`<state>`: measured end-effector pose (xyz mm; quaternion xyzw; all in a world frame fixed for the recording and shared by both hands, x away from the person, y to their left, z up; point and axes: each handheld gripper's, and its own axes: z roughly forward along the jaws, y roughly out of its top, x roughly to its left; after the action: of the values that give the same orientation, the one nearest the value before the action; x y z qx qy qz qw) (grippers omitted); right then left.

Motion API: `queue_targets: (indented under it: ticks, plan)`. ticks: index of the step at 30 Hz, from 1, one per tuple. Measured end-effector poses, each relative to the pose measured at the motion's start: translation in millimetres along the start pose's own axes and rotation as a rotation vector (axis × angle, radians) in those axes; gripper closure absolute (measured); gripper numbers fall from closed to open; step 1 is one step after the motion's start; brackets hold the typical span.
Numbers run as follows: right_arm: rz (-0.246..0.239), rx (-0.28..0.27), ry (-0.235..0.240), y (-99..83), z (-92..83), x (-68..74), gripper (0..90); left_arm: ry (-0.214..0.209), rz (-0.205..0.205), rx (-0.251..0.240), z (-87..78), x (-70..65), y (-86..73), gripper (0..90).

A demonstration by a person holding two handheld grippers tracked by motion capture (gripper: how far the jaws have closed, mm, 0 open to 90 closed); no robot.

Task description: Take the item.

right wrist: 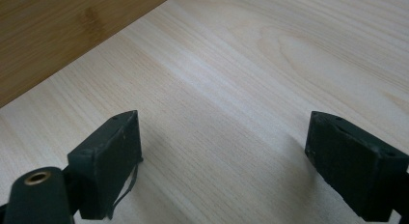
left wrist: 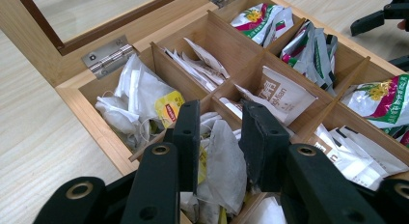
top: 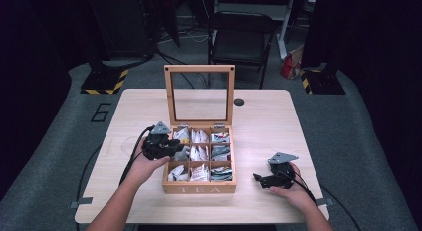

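Left tongs (left wrist: 219, 137) reaching forward, jaws nearly closed, right tongs (right wrist: 224, 171) held low, jaws spread wide

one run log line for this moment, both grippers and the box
tea box: lid up | left hand-held gripper: in left middle cell, jaws around white tea bag | right hand-held gripper: open, empty, over table right of box

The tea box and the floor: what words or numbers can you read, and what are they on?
"TEA" on the front wall of the wooden tea box.
"6" painted on the grey floor, left of the table.
The yellow tag has a red logo, too blurred to read.
The white sachet has brown print, too small to read.
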<state>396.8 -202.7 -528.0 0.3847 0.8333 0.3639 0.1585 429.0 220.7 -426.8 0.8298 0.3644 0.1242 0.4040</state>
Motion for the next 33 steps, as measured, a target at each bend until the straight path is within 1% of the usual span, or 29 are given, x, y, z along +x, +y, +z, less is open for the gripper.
queue_targets:
  ticks: [4,5,6,8,10,11,12,14,15,16,19,21,27,28,30,33]
  plan:
    - [-0.005,-0.001,0.000,0.1,0.1,-0.3,11.9,0.002,-0.007,0.011,2.4,1.1,-2.5,70.6]
    - [-0.003,-0.001,0.000,0.0,0.0,-0.2,11.9,-0.001,-0.023,0.006,3.4,-0.3,-3.1,70.9]
    - [-0.003,-0.001,0.000,0.0,0.1,-0.2,11.9,-0.001,-0.013,0.009,3.8,0.0,-3.4,70.8]
    - [-0.005,-0.001,0.000,0.1,0.1,-0.3,11.9,-0.002,-0.009,0.014,4.1,0.1,-3.9,70.9]
    - [-0.003,-0.001,0.000,0.0,0.0,-0.2,11.9,0.001,-0.009,0.017,5.3,0.2,-5.0,71.1]
    - [-0.002,-0.001,0.000,0.0,0.0,-0.2,11.9,-0.001,-0.022,0.014,6.5,-0.3,-6.4,71.1]
    - [-0.002,-0.001,0.000,0.0,0.0,-0.2,11.9,-0.002,-0.013,0.022,6.3,0.7,-6.8,71.1]
    - [0.000,0.000,0.000,0.0,0.0,0.0,11.9,-0.004,-0.021,0.030,6.6,1.3,-8.2,72.0]
    - [0.000,0.000,0.000,0.0,0.0,0.0,11.9,0.000,-0.009,0.033,6.5,1.8,-8.3,72.5]
    - [-0.003,-0.001,0.000,0.0,0.1,-0.2,11.9,-0.002,-0.008,0.034,6.3,1.7,-8.3,73.7]
    - [-0.002,-0.001,0.000,0.0,0.0,-0.2,11.9,-0.015,-0.019,0.026,5.6,-0.3,-8.2,76.9]
    - [0.001,0.000,-0.001,0.0,0.0,0.1,11.9,-0.010,-0.001,0.031,5.0,0.0,-8.0,80.3]
    - [0.000,0.000,0.000,0.0,0.0,0.0,11.9,-0.017,0.007,0.033,4.6,-0.7,-7.8,86.6]
    - [-0.003,-0.001,0.000,0.0,0.1,-0.2,11.9,-0.018,0.004,0.030,4.8,-1.1,-7.9,87.3]
    - [-0.001,-0.001,0.000,0.0,0.1,-0.1,11.9,-0.023,0.010,0.035,4.4,-0.9,-7.9,88.4]
    - [-0.006,-0.001,0.001,0.1,0.1,-0.4,11.9,-0.020,0.019,0.030,3.2,-1.3,-7.6,88.7]
